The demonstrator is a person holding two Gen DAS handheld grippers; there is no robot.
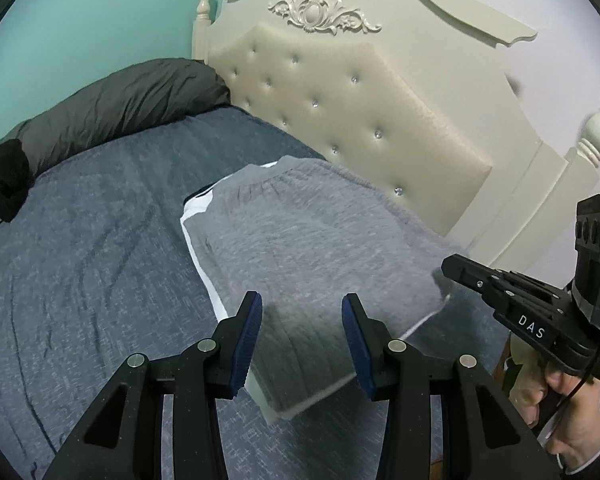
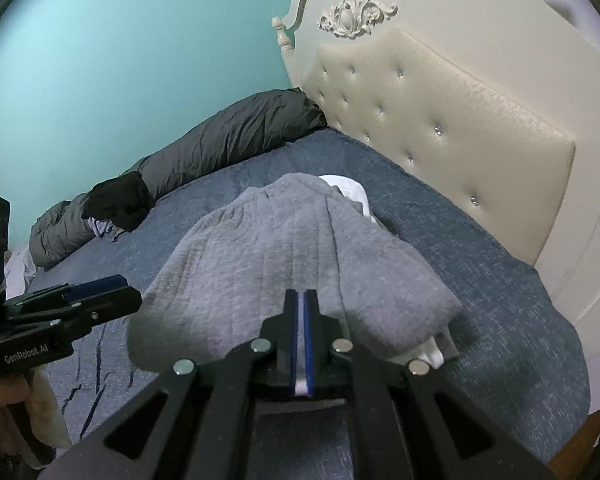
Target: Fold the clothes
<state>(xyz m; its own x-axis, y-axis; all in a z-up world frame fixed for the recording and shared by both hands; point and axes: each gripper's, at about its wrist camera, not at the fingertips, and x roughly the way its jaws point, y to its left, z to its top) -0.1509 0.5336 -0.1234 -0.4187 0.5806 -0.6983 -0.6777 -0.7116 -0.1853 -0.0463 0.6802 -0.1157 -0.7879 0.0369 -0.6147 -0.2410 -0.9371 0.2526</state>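
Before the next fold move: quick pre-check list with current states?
1. Right gripper clamped on the grey knit garment with white trim: ok, white edge shows between the shut pads.
2. Left gripper free: ok, open, nothing between the blue pads.
3. Garment on the blue textured bedspread: ok, near edge lifted.
4. Landing area left of garment: ok, bare bedspread.
5. Black crumpled cloth out of the way: ok, far side.
6. Layers aligned underneath: cannot tell.
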